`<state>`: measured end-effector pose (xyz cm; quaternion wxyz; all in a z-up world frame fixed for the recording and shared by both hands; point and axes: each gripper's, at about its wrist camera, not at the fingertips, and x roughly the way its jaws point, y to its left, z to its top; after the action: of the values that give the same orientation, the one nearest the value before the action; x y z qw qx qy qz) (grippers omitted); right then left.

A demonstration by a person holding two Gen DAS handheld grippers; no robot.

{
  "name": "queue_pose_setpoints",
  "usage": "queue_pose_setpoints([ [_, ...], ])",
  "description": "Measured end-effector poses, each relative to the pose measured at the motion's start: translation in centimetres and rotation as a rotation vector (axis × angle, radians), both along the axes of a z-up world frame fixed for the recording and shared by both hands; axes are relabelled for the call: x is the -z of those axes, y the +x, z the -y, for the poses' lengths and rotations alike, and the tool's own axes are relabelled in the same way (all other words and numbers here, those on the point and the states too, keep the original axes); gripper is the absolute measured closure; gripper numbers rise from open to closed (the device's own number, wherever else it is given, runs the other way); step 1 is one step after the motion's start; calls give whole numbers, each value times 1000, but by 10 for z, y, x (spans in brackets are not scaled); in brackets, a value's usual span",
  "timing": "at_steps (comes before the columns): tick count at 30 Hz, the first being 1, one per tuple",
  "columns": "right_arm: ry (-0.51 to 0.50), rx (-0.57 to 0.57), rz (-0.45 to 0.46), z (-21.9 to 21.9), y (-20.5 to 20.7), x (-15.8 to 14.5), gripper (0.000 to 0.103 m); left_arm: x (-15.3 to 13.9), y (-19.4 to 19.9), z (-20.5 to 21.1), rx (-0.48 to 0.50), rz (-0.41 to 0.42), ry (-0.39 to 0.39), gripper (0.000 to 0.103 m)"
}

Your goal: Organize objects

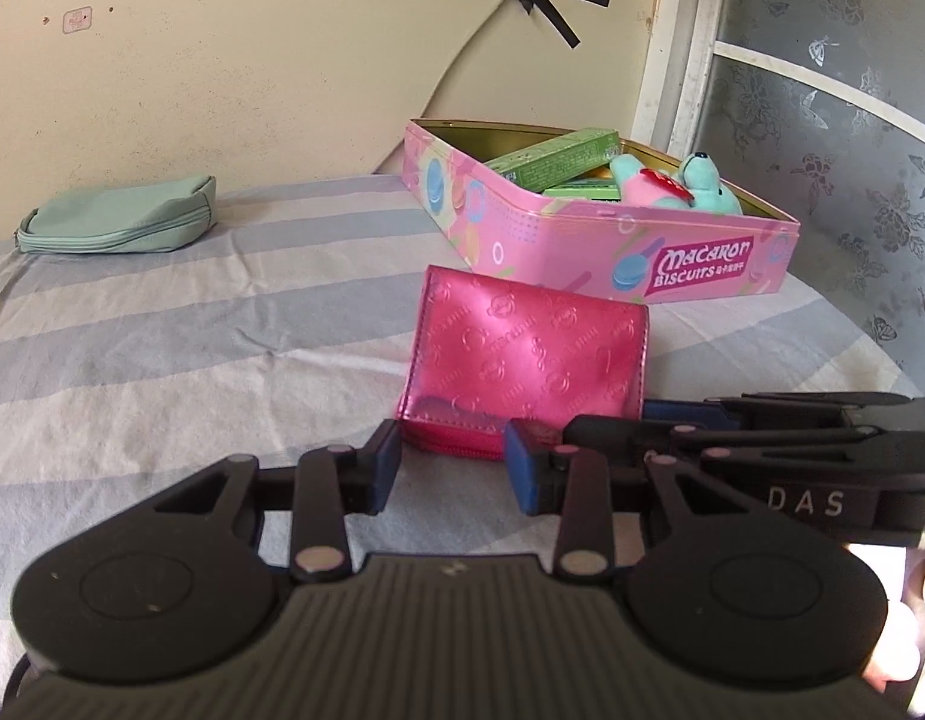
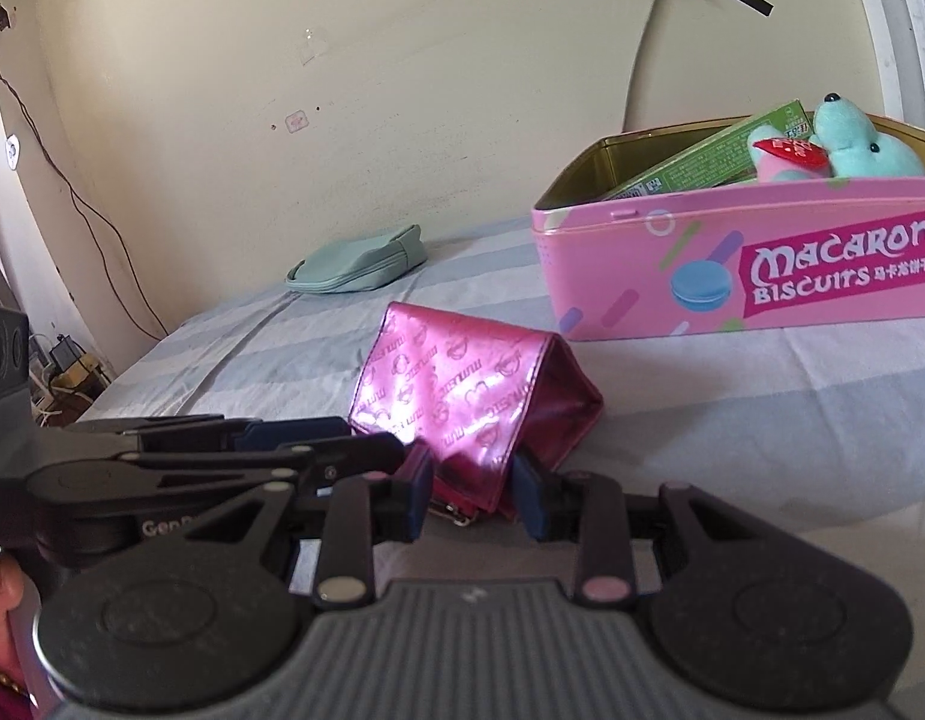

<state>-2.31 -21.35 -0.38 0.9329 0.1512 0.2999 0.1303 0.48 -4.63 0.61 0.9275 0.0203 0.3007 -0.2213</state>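
A shiny pink wallet (image 1: 522,354) lies on the striped bed sheet, in front of an open pink "Macaron Biscuits" tin (image 1: 612,240). The tin holds green boxes (image 1: 552,156) and a teal plush toy (image 1: 696,183). My left gripper (image 1: 453,465) is open, its fingers just short of the wallet's near edge. My right gripper (image 2: 471,495) is open with its blue pads on either side of the wallet's (image 2: 456,384) near end; whether they touch it I cannot tell. The right gripper also shows in the left wrist view (image 1: 762,438), beside the wallet. The tin (image 2: 732,264) stands right of the wallet.
A mint green zip pouch (image 1: 120,216) lies at the far left of the bed by the wall (image 2: 354,261). A patterned window (image 1: 822,138) is to the right. Cables and a dark box (image 2: 6,354) sit off the bed's left edge.
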Motion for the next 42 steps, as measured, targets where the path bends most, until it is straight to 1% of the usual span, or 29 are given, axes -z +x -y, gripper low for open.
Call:
queue_pose_setpoints([
  [4, 29, 8, -12, 3, 1, 2, 74, 0, -1, 6, 10, -2, 7, 66],
  [7, 46, 17, -15, 5, 0, 2, 77, 2, 0, 9, 19, -25, 2, 70],
  [10, 51, 30, -11, 7, -3, 2, 83, 2, -2, 15, 22, -18, 19, 70],
  [12, 53, 39, -4, 7, -5, 2, 84, 2, -3, 18, 26, -20, 24, 71],
  [18, 50, 62, 15, 12, -11, 2, 85, 2, -4, 25, 37, -21, 42, 70],
  [21, 38, 69, 11, 21, -18, 4, 85, 0, -5, 24, 48, -33, 27, 69],
  [22, 33, 75, 8, 26, -23, 6, 85, -2, -6, 24, 53, -37, 12, 66],
  [23, 30, 80, 6, 32, -27, 8, 85, -5, -6, 23, 57, -38, -4, 59],
  [25, 34, 81, -1, 44, -38, 7, 85, -11, -6, 20, 61, -33, -48, 49],
  [27, 39, 78, -6, 56, -50, 5, 85, -18, -4, 20, 81, -34, -93, 48],
  [30, 35, 117, 5, 71, -62, 2, 80, -23, 4, 29, 152, -68, -149, 36],
  [31, 40, 123, 12, 74, -63, 1, 76, -24, 8, 34, 163, -80, -162, 27],
  [32, 48, 129, 20, 76, -62, 0, 69, -24, 11, 40, 165, -82, -168, 22],
  [33, 59, 133, 27, 79, -61, -1, 64, -25, 13, 45, 170, -81, -166, 22],
  [34, 65, 130, 30, 80, -57, -2, 63, -24, 17, 53, 180, -83, -154, 22],
  [35, 70, 120, 26, 81, -53, -2, 62, -23, 20, 59, 192, -91, -145, 28],
  [36, 71, 101, 17, 79, -47, -1, 64, -21, 23, 65, 215, -108, -138, 37],
  [37, 63, 75, 7, 77, -40, -1, 70, -19, 26, 71, 250, -137, -134, 56],
  [38, 24, 86, 2, 74, -36, -3, 77, -21, 27, 75, 252, -139, -124, 57],
  [39, -11, 82, 19, 72, -34, -7, 77, -25, 28, 79, 246, -119, -99, 57],
  [40, -20, 70, 39, 73, -31, -14, 77, -31, 28, 80, 247, -93, -90, 57],
  [42, -19, 56, 96, 81, -28, -32, 77, -50, 34, 76, 259, -54, -123, 57],
])
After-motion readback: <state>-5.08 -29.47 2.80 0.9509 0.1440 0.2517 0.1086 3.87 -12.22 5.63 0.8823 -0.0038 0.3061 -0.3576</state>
